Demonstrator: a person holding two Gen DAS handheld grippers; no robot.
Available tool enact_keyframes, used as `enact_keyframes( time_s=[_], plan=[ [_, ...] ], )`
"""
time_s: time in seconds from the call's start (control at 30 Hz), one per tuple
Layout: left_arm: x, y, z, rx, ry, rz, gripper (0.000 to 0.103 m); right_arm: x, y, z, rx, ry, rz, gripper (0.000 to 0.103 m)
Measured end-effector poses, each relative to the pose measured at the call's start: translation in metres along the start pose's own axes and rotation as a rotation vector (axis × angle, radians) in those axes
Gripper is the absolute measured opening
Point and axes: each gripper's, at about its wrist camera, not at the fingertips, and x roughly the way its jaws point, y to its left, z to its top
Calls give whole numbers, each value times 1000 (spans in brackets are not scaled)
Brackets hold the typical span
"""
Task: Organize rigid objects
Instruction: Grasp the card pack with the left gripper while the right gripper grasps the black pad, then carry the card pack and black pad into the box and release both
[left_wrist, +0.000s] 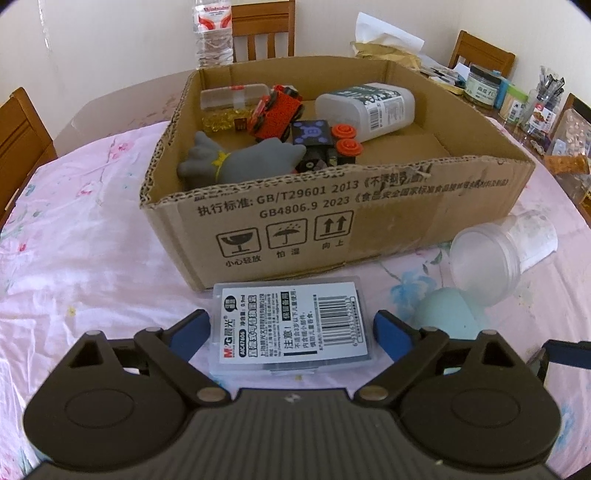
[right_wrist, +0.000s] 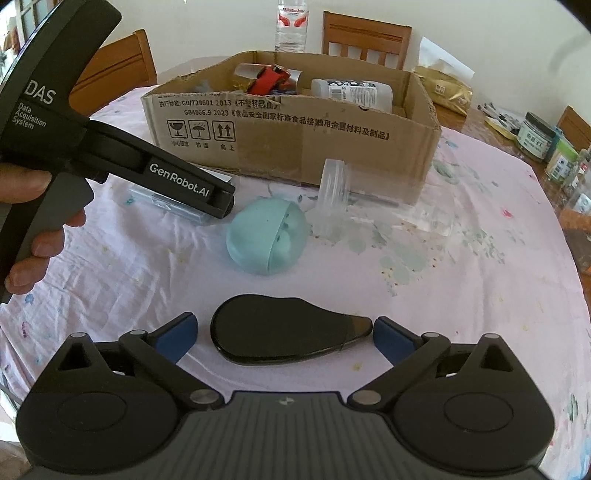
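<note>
**Rigid bits on the tabletop, both hand-held grippers lined up on one each**

Left hand-held gripper (left_wrist: 291, 325) has its blue fingers spread wide on either side of the flat clear case (left_wrist: 290, 325), the one with the white barcode label facing up. Neither finger looks to be touching it, so it's straddled, not gripped. The case lies flat on the pink floral tabletop (left_wrist: 92, 258), just in front of the cardboard box (left_wrist: 332, 214). My guess is it's bracketed like that so the fingers can close on its two long edges.

Right hand-held gripper (right_wrist: 284, 334) is the same deal: fingers apart, with the glossy black teardrop-shaped case (right_wrist: 284, 332) lying flat between them, narrow end toward the right finger. Tiny gaps on both sides as far as I can tell.

Further out, a pale teal egg-shaped thing (right_wrist: 266, 240) sits on the cloth beyond the black case, and a clear plastic cup (left_wrist: 495, 258) lies tipped on its side next to it, near the box's front wall. Both look like they're still waiting their turn.

The box already holds a grey rubbery toy (left_wrist: 236, 162), a red toy truck (left_wrist: 275, 112), a white bottle on its side (left_wrist: 369, 107) and a small clear container (left_wrist: 232, 96), mostly crowded to the left and back. So I'd say the sorting is partway done, with room at the right for what's left.
</note>
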Motion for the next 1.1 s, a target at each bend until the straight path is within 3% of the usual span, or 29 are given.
enact_keyframes(
  time_s=[0.1,0.23,0.5,1.1],
  plan=[
    [0,0,0,-2,-4,1,95,1,-4,2,-9,-2,12,102],
    [0,0,0,-8,-7,6,95,0,-6,6,-27,2,21,93],
    [-2,0,1,11,4,-6,91,-1,-5,8,-9,25,18,93],
    [-42,1,5,179,31,-104,91,-30,-25,25,-36,4,-2,93]
  ],
)
